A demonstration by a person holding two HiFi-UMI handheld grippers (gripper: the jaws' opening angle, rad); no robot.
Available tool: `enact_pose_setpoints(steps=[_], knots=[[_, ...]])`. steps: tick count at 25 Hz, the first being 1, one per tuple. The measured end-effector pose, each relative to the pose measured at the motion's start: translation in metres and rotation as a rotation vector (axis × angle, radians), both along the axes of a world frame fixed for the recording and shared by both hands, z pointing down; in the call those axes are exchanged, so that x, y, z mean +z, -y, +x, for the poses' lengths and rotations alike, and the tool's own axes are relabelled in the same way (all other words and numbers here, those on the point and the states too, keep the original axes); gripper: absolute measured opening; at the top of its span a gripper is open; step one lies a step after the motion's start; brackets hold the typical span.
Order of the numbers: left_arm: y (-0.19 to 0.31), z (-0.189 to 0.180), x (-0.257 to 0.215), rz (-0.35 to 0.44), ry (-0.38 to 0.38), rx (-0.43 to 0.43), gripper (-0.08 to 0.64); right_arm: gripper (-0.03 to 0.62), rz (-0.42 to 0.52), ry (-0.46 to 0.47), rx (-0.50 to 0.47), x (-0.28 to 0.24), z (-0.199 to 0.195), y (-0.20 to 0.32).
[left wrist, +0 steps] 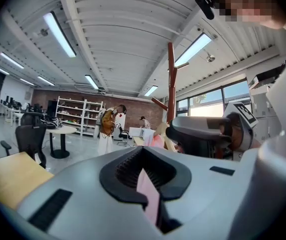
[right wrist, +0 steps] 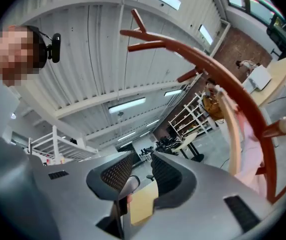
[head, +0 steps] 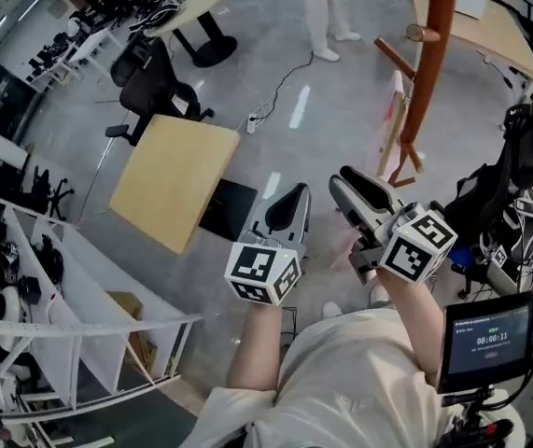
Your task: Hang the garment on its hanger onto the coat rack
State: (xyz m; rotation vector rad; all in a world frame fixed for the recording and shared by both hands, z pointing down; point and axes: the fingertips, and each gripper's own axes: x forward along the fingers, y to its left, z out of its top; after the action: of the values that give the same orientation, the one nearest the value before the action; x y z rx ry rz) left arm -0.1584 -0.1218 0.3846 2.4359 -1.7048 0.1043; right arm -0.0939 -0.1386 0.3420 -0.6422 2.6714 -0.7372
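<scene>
The red-brown coat rack (head: 431, 54) stands at the upper right of the head view, its branching pegs (right wrist: 183, 49) arching over the right gripper view. A pale wooden hanger (head: 395, 110) carrying a pink garment (right wrist: 250, 154) hangs against the rack's pole, touched by neither gripper. My left gripper (head: 285, 205) and right gripper (head: 359, 187) are held side by side below the rack and point towards it. The right gripper's (right wrist: 135, 176) jaws stand apart and hold nothing. The left gripper's (left wrist: 145, 171) jaws show a narrow gap with a pink strip in it.
A yellow square table (head: 177, 189) and a black office chair (head: 154, 87) are on the left. White shelving (head: 70, 278) runs along the lower left. A person (head: 327, 12) stands beyond. A screen on a stand (head: 488, 339) and black bags (head: 518, 185) crowd the right.
</scene>
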Motion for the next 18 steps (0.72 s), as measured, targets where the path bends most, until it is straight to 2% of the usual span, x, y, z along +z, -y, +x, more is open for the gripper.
enact_pose_setpoints(steps=[8, 14, 18], knots=[[-0.071, -0.073, -0.006, 0.013, 0.011, -0.299, 0.005, 0.129, 0.01, -0.086, -0.308, 0.014, -0.08, -0.046], [-0.136, -0.107, -0.006, 0.008, -0.021, -0.501, 0.005, 0.127, 0.027, -0.102, -0.471, 0.01, -0.12, -0.092], [-0.167, -0.121, 0.001, 0.007, -0.031, -0.582, 0.005, 0.127, 0.029, -0.104, -0.553, 0.02, -0.141, -0.12]])
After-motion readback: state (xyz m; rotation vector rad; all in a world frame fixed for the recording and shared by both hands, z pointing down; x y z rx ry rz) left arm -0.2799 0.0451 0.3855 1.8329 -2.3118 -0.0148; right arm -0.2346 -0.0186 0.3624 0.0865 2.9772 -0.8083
